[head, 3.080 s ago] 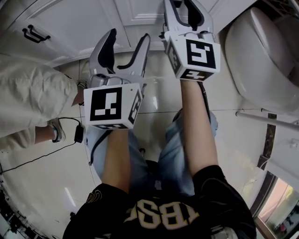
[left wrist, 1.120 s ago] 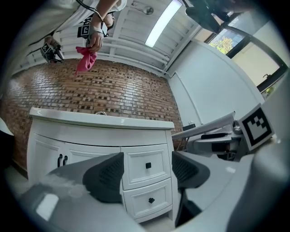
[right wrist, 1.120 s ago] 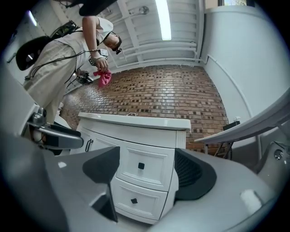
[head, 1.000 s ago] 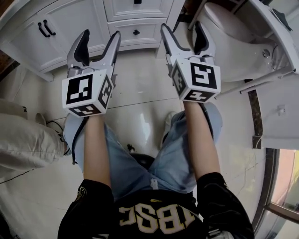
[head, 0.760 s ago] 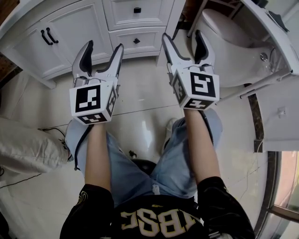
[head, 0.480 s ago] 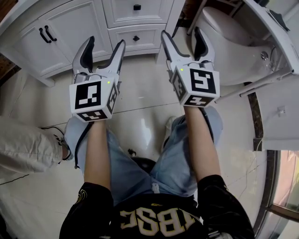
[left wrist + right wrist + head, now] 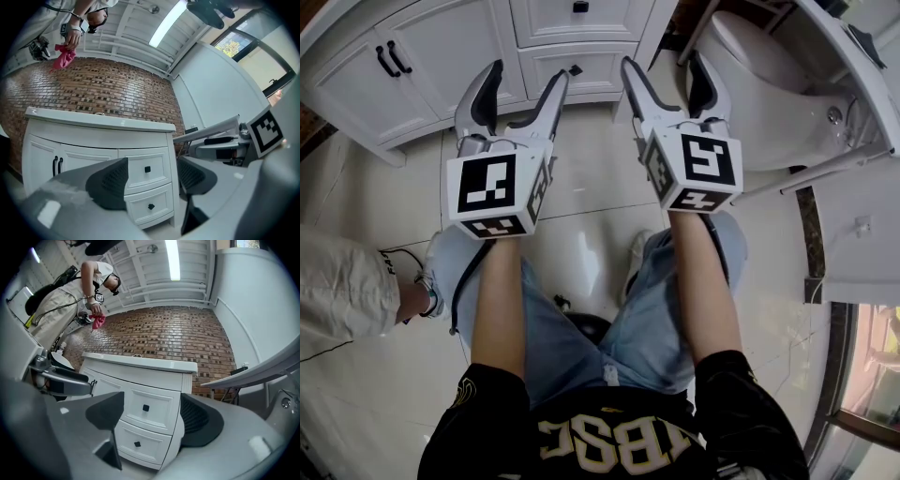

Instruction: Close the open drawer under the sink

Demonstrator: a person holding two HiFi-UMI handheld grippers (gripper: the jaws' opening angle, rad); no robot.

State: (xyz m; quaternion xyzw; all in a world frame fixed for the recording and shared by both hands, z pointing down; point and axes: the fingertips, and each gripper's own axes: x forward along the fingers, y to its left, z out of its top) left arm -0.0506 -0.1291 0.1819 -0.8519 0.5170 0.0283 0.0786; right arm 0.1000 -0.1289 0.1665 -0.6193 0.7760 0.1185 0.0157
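Observation:
A white vanity cabinet (image 7: pixel 441 56) stands under the sink at the top of the head view. Its upper drawer (image 7: pixel 145 169) and lower drawer (image 7: pixel 577 70) each carry a small black knob. The lower drawer (image 7: pixel 150 205) seems to stand slightly proud of the one above; I cannot tell for sure. My left gripper (image 7: pixel 527 75) is open in front of the lower drawer, apart from it. My right gripper (image 7: pixel 663 64) is open beside the cabinet's right corner. In the gripper views both drawers show between the jaws of the left gripper (image 7: pixel 152 180) and the right gripper (image 7: pixel 152 418), with nothing held.
A white toilet (image 7: pixel 759 84) sits right of the cabinet, with a white rail (image 7: pixel 825 159) beside it. A person in beige trousers (image 7: pixel 337 291) stands at the left and holds a red cloth (image 7: pixel 97 320) by the brick wall (image 7: pixel 178 338). The floor is glossy tile (image 7: pixel 581 187).
My left gripper has moved forward and right, closer to the lower drawer. The right gripper has barely shifted. The person's leg at the left has moved.

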